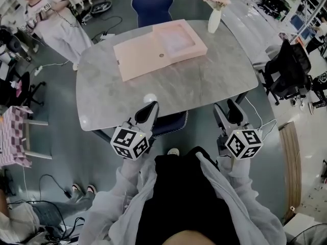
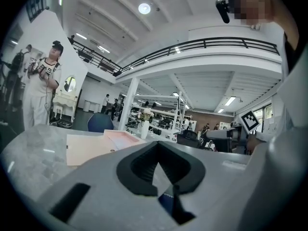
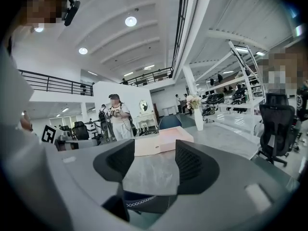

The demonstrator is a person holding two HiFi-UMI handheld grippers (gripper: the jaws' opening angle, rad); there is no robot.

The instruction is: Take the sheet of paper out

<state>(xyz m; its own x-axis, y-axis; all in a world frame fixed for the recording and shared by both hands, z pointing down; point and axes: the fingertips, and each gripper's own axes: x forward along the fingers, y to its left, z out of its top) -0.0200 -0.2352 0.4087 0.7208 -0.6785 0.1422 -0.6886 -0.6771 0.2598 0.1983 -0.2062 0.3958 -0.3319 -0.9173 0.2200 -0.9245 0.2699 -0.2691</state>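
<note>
A pink file box (image 1: 153, 52) lies open at the far side of the grey marble table (image 1: 204, 86). Its lid lies flat to the left. Its tray (image 1: 180, 40) on the right holds a pale sheet of paper (image 1: 176, 42). My left gripper (image 1: 149, 107) hovers over the table's near edge with its tips together and nothing in them. My right gripper (image 1: 228, 108) is at the near right edge, its jaws apart and empty. Both point toward the box (image 2: 91, 148) (image 3: 161, 141) and stand well short of it. The left gripper view shows the left gripper (image 2: 157, 146) with its pads meeting, and the right gripper view shows the right gripper (image 3: 155, 148) with a wide gap.
A white vase of flowers (image 1: 214, 19) stands at the table's far right corner. One blue chair (image 1: 152, 4) is beyond the table, another (image 1: 171, 122) is tucked under the near edge. A person (image 1: 56, 22) stands at the far left. A black office chair (image 1: 288, 68) is to the right.
</note>
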